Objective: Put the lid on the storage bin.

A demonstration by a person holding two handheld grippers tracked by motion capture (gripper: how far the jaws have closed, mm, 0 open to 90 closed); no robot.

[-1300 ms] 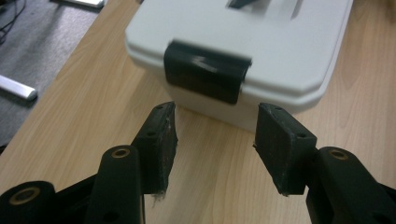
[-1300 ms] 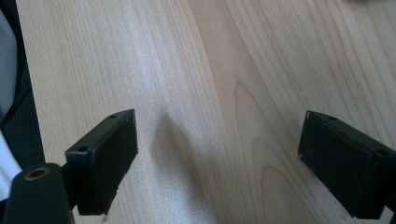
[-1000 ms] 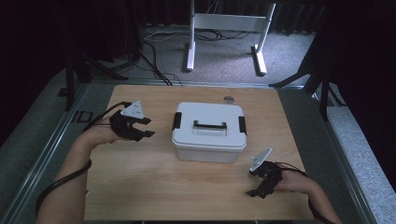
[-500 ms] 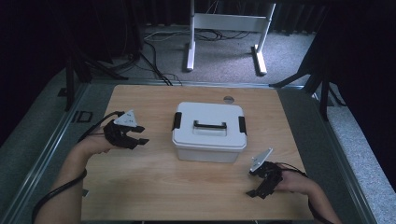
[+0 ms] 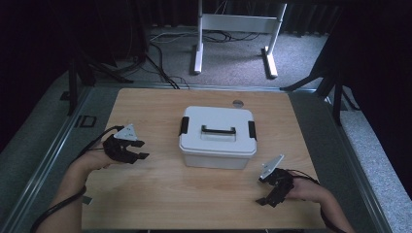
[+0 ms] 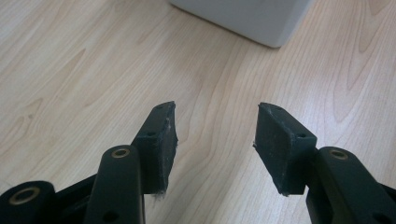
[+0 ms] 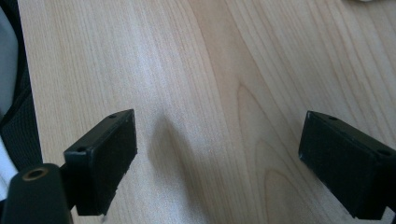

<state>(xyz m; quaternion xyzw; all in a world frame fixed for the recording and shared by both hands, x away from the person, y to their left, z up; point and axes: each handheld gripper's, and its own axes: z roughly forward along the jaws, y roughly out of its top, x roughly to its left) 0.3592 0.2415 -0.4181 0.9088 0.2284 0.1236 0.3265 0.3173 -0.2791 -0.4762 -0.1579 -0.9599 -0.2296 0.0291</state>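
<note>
A white lidded box (image 5: pixel 217 137) with a black handle and a black latch at each end stands in the middle of the wooden table (image 5: pixel 160 194). My left gripper (image 5: pixel 142 149) hovers low to the left of the box, open, its jaws pointing toward it. In the left gripper view the left gripper (image 6: pixel 215 112) holds nothing, and a corner of the box (image 6: pixel 247 18) lies ahead. My right gripper (image 5: pixel 265 191) rests near the front right of the table, apart from the box. In its own view the right gripper (image 7: pixel 219 126) stands wide open over bare wood.
A round cable hole (image 5: pixel 237 103) sits at the table's back edge behind the box. Beyond the table, a white desk frame (image 5: pixel 233 22) and loose cables (image 5: pixel 160 53) are on the carpet. Metal rails (image 5: pixel 53 150) run along the table's sides.
My left gripper has sunk toward the table and drawn back toward the near left. Its jaws keep the same gap. The right gripper and the box have stayed still.
</note>
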